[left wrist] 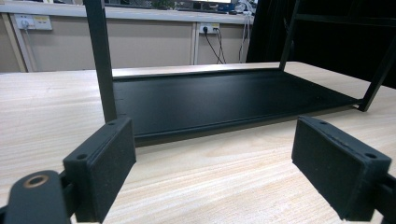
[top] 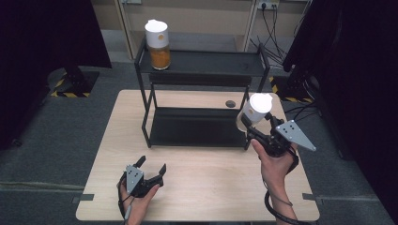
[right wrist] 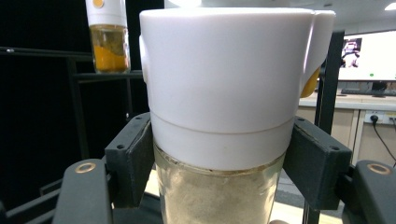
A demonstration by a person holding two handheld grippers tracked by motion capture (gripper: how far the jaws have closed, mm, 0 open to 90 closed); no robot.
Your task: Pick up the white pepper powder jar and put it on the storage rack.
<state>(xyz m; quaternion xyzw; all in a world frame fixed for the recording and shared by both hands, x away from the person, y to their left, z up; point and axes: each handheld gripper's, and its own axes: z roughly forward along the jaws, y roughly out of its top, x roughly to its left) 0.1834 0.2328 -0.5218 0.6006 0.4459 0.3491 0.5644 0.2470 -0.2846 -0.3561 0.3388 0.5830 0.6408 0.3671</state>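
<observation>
White-lidded and glass-bodied, the jar (right wrist: 219,116) we hold stands upright between the jaws of the right gripper (top: 256,127), which are clamped on it at the seam where lid meets glass, one pad on each side. We see a pale, sandy powder inside it. In the high view it hangs above the surface (top: 211,183), at the rack's (top: 202,63) right front post, about 4 o'clock from the rack's centre. A second jar (top: 157,44), holding orange powder under the same kind of white lid, stands on the top shelf at about 10 o'clock. Our left gripper (top: 151,165) sits low at 7 o'clock, its jaws wide apart with nothing between them, facing the bare bottom shelf (left wrist: 224,98).
</observation>
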